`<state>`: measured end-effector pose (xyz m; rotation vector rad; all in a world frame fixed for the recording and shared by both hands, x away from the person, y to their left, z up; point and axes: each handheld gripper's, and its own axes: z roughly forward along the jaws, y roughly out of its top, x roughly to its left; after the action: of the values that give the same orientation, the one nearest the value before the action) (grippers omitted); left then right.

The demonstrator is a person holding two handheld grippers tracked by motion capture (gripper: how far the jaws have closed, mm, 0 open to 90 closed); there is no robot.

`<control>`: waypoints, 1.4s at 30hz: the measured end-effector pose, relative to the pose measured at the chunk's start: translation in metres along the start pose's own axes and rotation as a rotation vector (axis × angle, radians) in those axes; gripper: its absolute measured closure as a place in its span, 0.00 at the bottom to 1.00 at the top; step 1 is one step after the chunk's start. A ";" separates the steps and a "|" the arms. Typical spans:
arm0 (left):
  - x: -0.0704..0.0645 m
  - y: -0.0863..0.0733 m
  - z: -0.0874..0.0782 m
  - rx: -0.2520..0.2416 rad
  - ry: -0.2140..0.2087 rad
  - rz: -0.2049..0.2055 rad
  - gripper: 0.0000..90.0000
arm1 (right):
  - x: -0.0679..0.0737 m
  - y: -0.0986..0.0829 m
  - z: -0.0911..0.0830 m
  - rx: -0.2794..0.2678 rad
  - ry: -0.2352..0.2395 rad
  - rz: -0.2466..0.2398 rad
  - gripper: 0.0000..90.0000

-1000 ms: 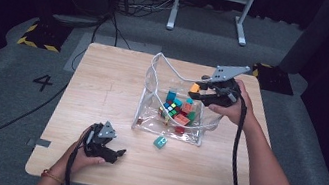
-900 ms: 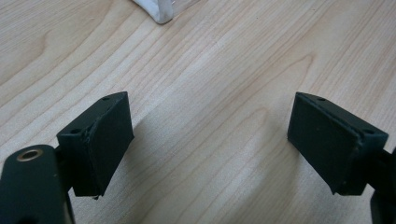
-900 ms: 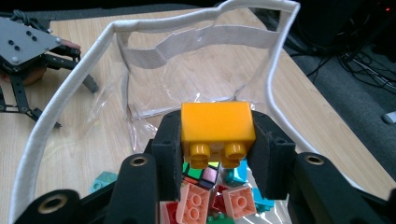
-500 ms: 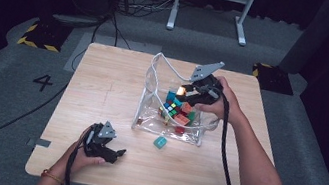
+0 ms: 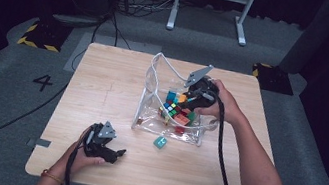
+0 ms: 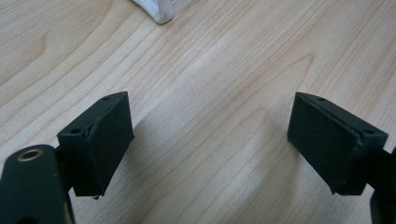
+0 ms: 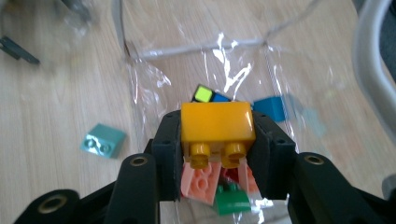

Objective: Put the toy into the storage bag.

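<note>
A clear plastic bag (image 5: pixel 153 85) with a white zip edge stands open at the table's middle, holding several coloured bricks (image 5: pixel 176 115). My right gripper (image 7: pixel 217 140) is shut on an orange brick (image 7: pixel 218 122) and hangs over the bag's mouth; the same orange brick (image 5: pixel 182 97) is visible in the high view, right at the tip of the right gripper (image 5: pixel 187 96). A teal brick (image 5: pixel 159 142) lies loose on the wood in front of the bag, the same teal brick (image 7: pixel 102 140) seen left of the jaws. My left gripper (image 5: pixel 118 153) rests open near the front left edge, its jaws (image 6: pixel 210 144) holding nothing.
The wooden table (image 5: pixel 102 87) has free room on its left half and along the front. A corner of the bag (image 6: pixel 156 9) lies just ahead of the left gripper. Cables trail off the table's front edge. Grey carpet surrounds the table.
My right gripper has carried the orange brick leftward and down, from the bag's right rim to over its opening. The left gripper has stayed put.
</note>
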<state>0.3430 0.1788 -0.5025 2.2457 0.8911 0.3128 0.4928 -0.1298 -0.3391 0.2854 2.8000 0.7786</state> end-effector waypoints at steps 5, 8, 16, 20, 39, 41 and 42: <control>0.000 0.000 0.000 0.001 -0.006 -0.002 0.16 | -0.010 -0.016 -0.008 0.042 0.003 0.021 0.65; 0.000 0.000 0.000 0.000 -0.005 -0.002 0.16 | -0.015 -0.026 -0.009 0.086 -0.006 0.035 0.65; 0.000 0.000 0.000 0.000 -0.006 -0.003 0.16 | -0.023 -0.046 -0.016 0.127 -0.022 0.073 0.65; 0.000 0.000 0.000 0.000 -0.006 -0.003 0.16 | -0.024 -0.049 -0.020 0.135 -0.037 0.089 0.65; 0.000 0.000 0.000 0.000 -0.006 -0.003 0.16 | -0.015 -0.064 -0.047 -0.054 -0.047 0.125 0.51; 0.000 0.000 0.000 0.000 -0.006 -0.003 0.16 | -0.007 -0.069 -0.057 -0.111 -0.059 0.119 0.47; 0.000 0.000 0.000 0.000 -0.005 -0.002 0.16 | -0.004 -0.071 -0.060 -0.130 -0.069 0.117 0.45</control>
<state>0.3431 0.1787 -0.5027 2.2446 0.8905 0.3063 0.4721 -0.2200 -0.3256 0.4474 2.6742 0.9533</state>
